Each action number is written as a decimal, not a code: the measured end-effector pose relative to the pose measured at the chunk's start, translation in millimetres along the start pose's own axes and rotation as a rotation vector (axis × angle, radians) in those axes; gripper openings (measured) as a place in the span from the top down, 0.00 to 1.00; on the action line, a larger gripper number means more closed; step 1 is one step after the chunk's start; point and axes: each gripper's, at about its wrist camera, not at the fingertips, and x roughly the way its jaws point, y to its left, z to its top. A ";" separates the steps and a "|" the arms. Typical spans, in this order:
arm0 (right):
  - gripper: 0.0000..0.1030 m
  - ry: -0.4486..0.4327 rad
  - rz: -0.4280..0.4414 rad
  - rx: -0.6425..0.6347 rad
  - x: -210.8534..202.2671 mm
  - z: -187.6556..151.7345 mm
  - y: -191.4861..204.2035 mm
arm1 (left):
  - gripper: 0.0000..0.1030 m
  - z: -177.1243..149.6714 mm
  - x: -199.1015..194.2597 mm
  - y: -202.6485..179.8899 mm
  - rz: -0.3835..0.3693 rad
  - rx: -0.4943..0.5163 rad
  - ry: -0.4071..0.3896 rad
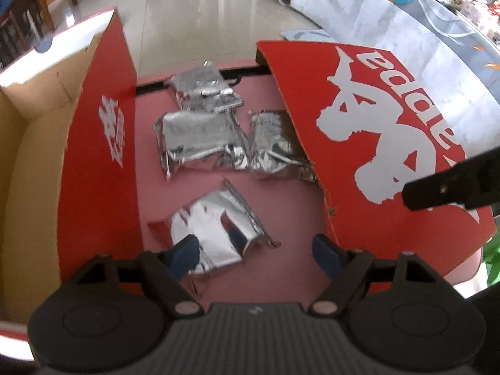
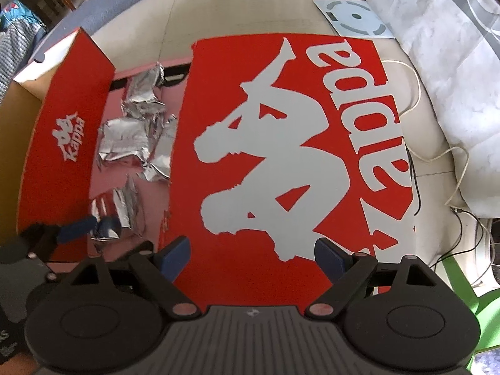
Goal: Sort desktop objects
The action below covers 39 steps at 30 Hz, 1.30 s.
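The pink bench (image 1: pixel 281 206) carries a red cardboard box lid (image 2: pixel 281 143), the largest thing here, printed with a white Kappa figure and lettering; it lies flat on the right and covers the right edge of 1 packet. To the left stands an open red box (image 1: pixel 97 162) with a brown inside, its near wall bearing a small white Kappa logo.

Between box and lid, 4 silver foil packets lie on the bench. The far packet (image 1: pixel 204 92) sits near the back edge. Just in front of it the middle packet (image 1: pixel 200 142) lies crumpled, touching the right packet (image 1: pixel 275 148), which is partly tucked under the lid. The near packet (image 1: pixel 215 234) lies apart from those 3, closest to the cameras.

The left gripper (image 1: pixel 254 254) hovers over the near packet with its jaws spread wide, grasping nothing; its left blue fingertip (image 1: pixel 184 256) overlaps the packet's near end, though whether it touches I cannot tell. The right gripper (image 2: pixel 251 257) is poised above the lid's near edge, jaws likewise released and empty.
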 end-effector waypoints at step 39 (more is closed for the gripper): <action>0.16 0.028 -0.005 -0.030 4.3 -0.6 3.8 | 0.15 24.8 7.2 -0.2 -0.046 0.258 0.048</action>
